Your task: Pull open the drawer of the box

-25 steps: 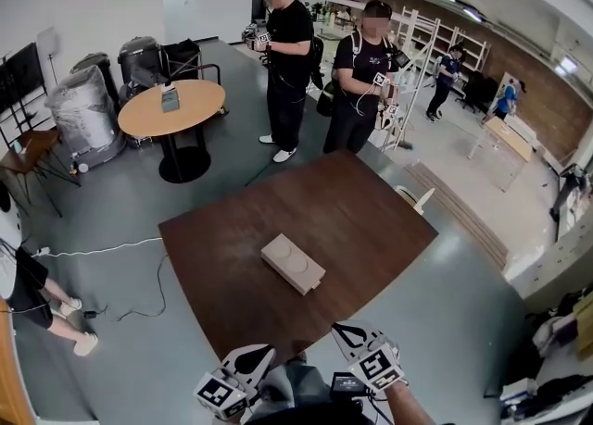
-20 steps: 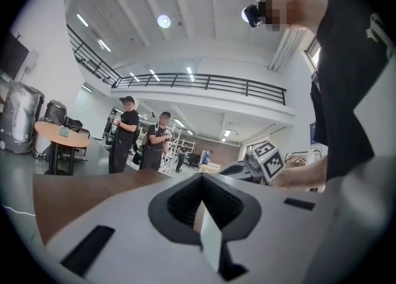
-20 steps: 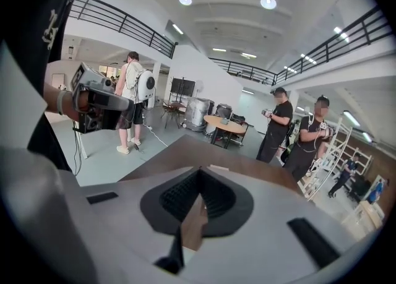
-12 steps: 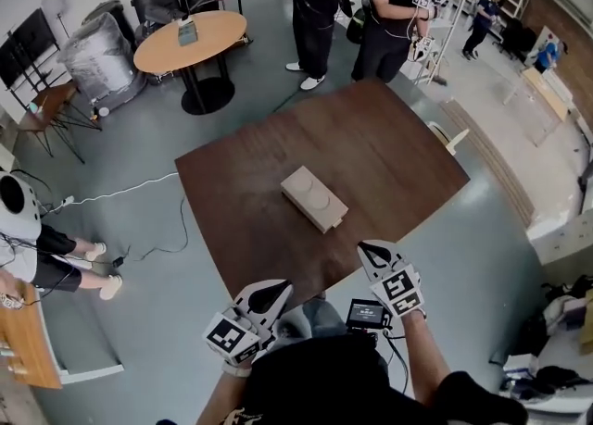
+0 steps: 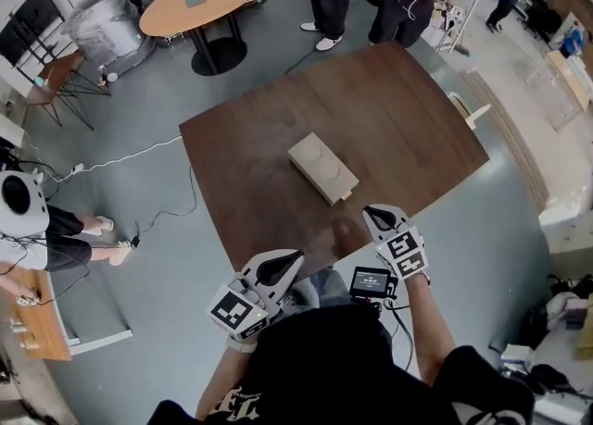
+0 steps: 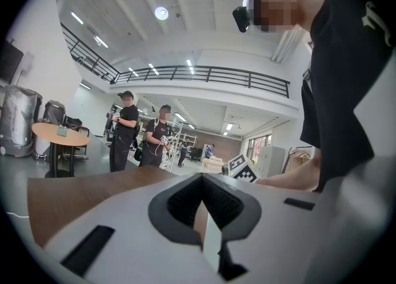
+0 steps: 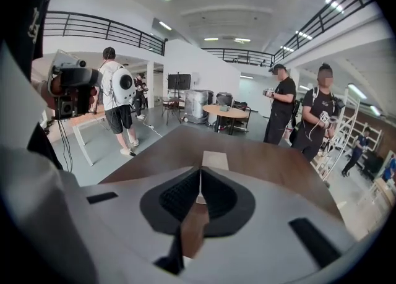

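Brown wood makes up the table [image 5: 389, 108], and the pale tan box [image 5: 320, 166] is seen lying near its middle. One short end is turned toward the near edge, where a small tab [image 5: 346, 196], judged to be the drawer pull, juts out. The drawer appears shut, so the approach is judged to be the step in hand. The right gripper [image 5: 372, 214] is held near that end, jaws pressed together on nothing. The left gripper [image 5: 289, 257], likewise closed and empty, is kept at the table's near edge, apart from the box. Next, the right jaws must be parted, the tab pinched, and the box perhaps steadied.
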`<state>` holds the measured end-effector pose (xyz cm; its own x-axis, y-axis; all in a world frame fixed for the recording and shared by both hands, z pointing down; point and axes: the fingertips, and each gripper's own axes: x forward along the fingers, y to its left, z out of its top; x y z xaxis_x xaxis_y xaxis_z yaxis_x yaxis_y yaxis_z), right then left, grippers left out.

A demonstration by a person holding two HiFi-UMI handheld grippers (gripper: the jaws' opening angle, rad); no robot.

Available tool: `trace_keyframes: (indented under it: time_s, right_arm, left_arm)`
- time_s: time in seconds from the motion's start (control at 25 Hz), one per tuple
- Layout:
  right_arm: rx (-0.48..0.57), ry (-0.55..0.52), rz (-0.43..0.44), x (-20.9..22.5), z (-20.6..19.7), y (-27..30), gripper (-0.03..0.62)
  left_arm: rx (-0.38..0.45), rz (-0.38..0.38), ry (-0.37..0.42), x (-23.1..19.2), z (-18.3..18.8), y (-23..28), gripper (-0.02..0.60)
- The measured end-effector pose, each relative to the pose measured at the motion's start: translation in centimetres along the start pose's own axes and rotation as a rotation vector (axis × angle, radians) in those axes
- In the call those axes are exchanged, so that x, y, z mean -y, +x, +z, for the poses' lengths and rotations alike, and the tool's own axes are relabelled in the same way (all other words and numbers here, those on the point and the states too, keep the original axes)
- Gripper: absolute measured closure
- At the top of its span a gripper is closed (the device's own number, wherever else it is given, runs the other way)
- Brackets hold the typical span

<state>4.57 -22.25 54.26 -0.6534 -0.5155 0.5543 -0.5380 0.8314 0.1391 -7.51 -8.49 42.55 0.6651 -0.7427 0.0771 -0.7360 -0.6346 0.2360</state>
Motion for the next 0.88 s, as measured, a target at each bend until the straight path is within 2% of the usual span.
trace_keyframes:
  time_s: [0.24, 0.48, 0.8, 0.88]
  right_arm:
    - [-0.041, -0.001, 0.069, 0.9, -1.8, 1.4, 0.594]
    - [-0.065, -0.013, 0.099, 3.3, -3.4, 3.3, 0.594]
    - [-0.135, -0.123, 0.195, 4.1, -5.6, 5.2, 0.594]
    - [-0.136, -0.124, 0.207, 4.5, -6.2, 6.1, 0.594]
  left_arm:
    - [-0.029, 0.040, -0.019, -0.2, 0.0, 1.0, 0.577]
    - [-0.056, 0.044, -0.015, -1.4, -0.8, 2.8, 0.577]
    - [-0.079, 0.078, -0.014, -1.7, -0.8, 3.7, 0.577]
    - [-0.085, 0.090, -0.018, -1.9, -1.1, 3.7, 0.577]
